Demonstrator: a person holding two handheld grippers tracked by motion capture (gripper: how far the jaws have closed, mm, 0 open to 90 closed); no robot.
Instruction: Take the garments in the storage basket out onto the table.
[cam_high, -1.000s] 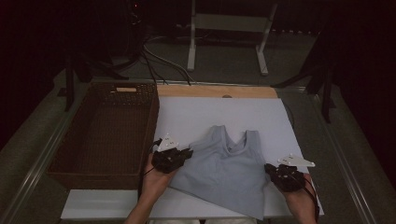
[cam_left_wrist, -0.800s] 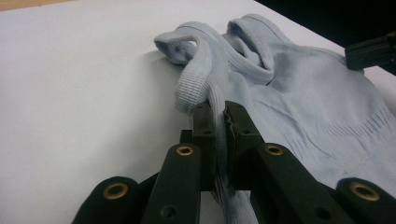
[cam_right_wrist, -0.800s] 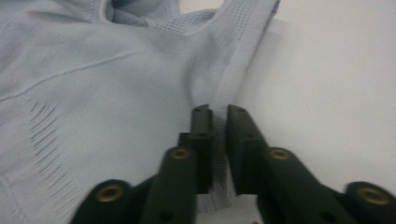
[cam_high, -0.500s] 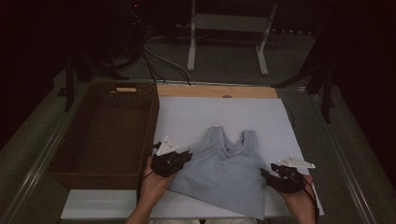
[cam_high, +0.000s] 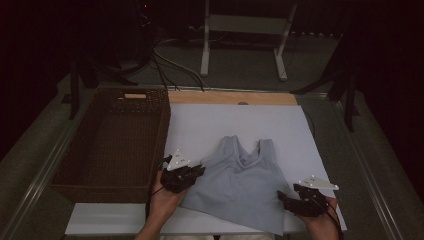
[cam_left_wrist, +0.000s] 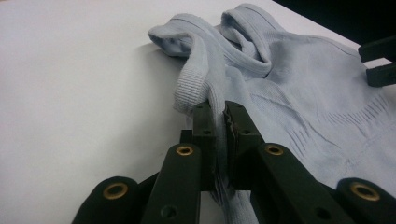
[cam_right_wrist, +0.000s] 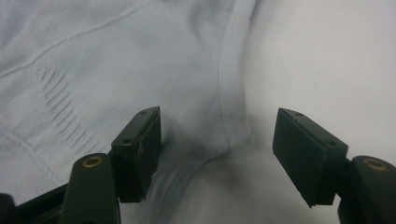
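A light grey tank top (cam_high: 240, 180) lies flat on the white board (cam_high: 225, 120), straps pointing away from me. My left gripper (cam_high: 197, 172) is at its left side, shut on the ribbed edge of the fabric (cam_left_wrist: 196, 88), which is pinched between the jaws (cam_left_wrist: 223, 109). My right gripper (cam_high: 285, 197) is at the top's lower right corner. Its jaws (cam_right_wrist: 217, 135) have just been opening and now stand apart, the hem corner (cam_right_wrist: 231, 116) lying loose on the board between them, touched by neither pad.
A dark wicker basket (cam_high: 165, 130) stands against the board's left edge. A wooden strip (cam_high: 230, 97) runs along the far edge. Beyond the table are cables and a metal stand (cam_high: 245, 30). The right gripper's jaws (cam_left_wrist: 378, 65) show far off in the left gripper view.
The right gripper has eased slightly toward the near edge of the board. The left gripper and the tank top stay where they were.
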